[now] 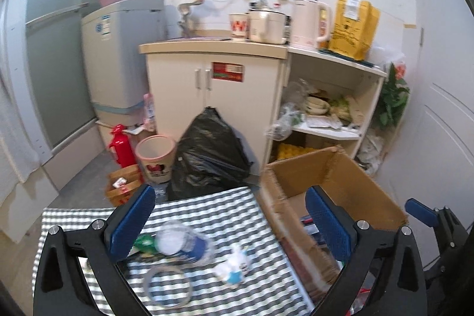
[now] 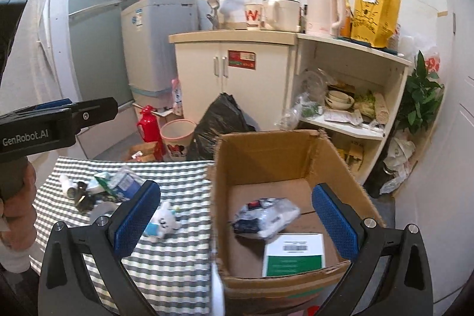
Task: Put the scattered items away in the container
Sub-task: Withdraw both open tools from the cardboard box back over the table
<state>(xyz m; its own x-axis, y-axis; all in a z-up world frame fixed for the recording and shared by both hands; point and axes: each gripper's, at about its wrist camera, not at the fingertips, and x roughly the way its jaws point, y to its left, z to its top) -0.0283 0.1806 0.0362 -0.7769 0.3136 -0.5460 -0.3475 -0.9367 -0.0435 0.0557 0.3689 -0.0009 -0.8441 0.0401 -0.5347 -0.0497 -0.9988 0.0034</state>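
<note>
A small kitchen. On the checked surface [image 2: 166,262] a toy bunny [image 2: 161,222], bottle [image 1: 183,242] and tape ring [image 1: 167,288] wait. The box [image 2: 266,150], at 3 o'clock, holds two things. Left gripper [image 1: 234,222] and right gripper [image 2: 237,219] are spread wide, holding nothing.

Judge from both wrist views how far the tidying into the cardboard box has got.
Done: the cardboard box already holds a wrapped packet and a green-and-white box. In hand: nothing; the left gripper and right gripper are both open and empty. Left on the checked cloth: the plush toy, a plastic bottle, a tape ring and some small clutter.
</note>
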